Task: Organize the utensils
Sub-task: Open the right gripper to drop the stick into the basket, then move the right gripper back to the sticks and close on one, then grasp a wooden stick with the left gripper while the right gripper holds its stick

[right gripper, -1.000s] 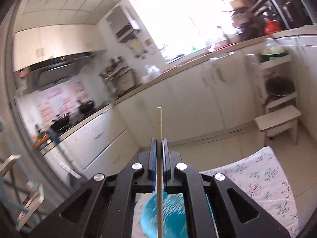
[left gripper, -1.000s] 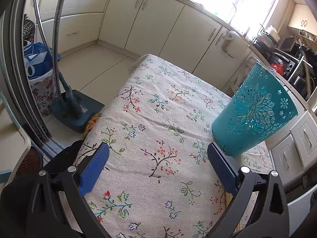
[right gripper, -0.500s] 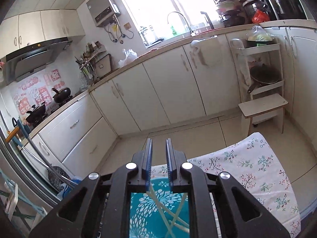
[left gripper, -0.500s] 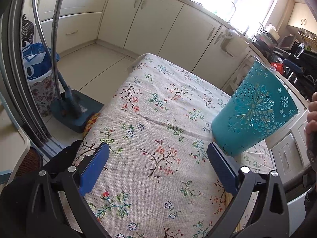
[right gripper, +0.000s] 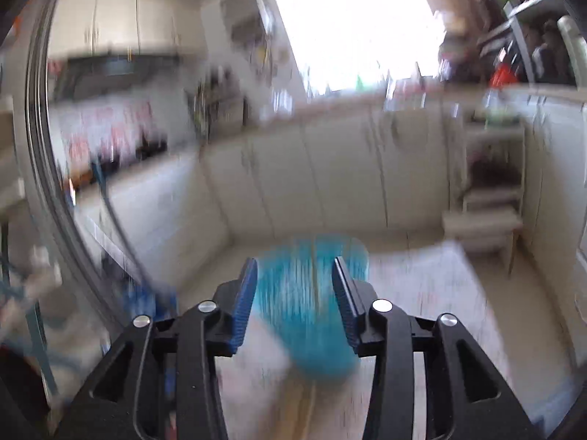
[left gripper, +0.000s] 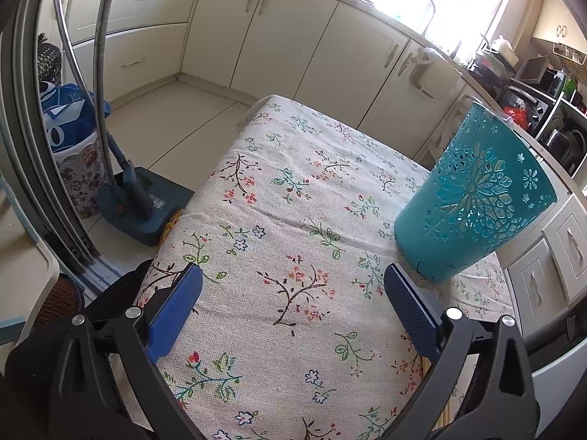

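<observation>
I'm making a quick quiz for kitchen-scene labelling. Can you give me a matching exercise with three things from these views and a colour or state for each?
Things:
1. utensil holder
2. tablecloth
3. left tool

Descriptions:
A. cream with a flower print
B. wide open, nothing between its blue pads
C. teal, with cut-out flower patterns

Pairs: 1-C, 2-A, 3-B
</observation>
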Action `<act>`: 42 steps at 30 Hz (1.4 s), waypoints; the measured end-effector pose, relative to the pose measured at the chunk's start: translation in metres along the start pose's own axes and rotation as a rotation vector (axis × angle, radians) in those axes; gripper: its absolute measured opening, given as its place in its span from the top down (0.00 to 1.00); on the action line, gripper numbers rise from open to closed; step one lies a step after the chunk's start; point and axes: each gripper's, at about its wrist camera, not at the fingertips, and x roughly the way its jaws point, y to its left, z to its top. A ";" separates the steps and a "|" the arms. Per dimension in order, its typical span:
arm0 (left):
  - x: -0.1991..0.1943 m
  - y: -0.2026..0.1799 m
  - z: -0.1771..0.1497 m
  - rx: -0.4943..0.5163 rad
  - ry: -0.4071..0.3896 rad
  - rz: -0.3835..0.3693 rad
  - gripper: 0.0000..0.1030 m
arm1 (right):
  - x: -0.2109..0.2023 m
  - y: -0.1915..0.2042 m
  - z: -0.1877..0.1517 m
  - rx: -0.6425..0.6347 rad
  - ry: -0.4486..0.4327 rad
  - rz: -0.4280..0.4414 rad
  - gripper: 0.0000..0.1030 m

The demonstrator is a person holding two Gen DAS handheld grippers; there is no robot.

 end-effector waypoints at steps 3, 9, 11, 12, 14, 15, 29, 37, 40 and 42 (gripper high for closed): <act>0.000 -0.001 -0.001 0.011 0.005 0.002 0.08 | 0.049 -0.008 -0.053 0.016 0.226 -0.027 0.86; 0.000 -0.001 -0.001 0.016 0.012 0.003 0.08 | 0.083 -0.013 -0.076 0.067 0.295 -0.034 0.86; 0.001 -0.003 -0.001 0.023 0.016 0.004 0.08 | 0.091 -0.014 -0.075 0.059 0.306 -0.043 0.86; 0.001 -0.003 -0.001 0.025 0.017 0.003 0.08 | 0.093 -0.013 -0.077 0.056 0.310 -0.047 0.86; 0.001 -0.003 -0.001 0.024 0.018 0.001 0.08 | 0.097 -0.011 -0.079 0.052 0.320 -0.044 0.86; 0.002 -0.003 -0.001 0.023 0.019 0.000 0.08 | 0.098 -0.010 -0.080 0.053 0.324 -0.043 0.86; 0.003 -0.059 -0.021 0.211 0.104 -0.033 0.08 | 0.072 -0.023 -0.094 0.005 0.349 -0.068 0.94; 0.020 -0.084 -0.035 0.280 0.179 0.047 0.08 | 0.047 -0.053 -0.107 0.117 0.314 -0.044 0.94; 0.021 -0.088 -0.036 0.307 0.186 0.078 0.08 | 0.048 -0.050 -0.108 0.117 0.305 -0.043 0.94; 0.024 -0.092 -0.037 0.326 0.191 0.098 0.08 | 0.048 -0.052 -0.109 0.129 0.299 -0.032 0.94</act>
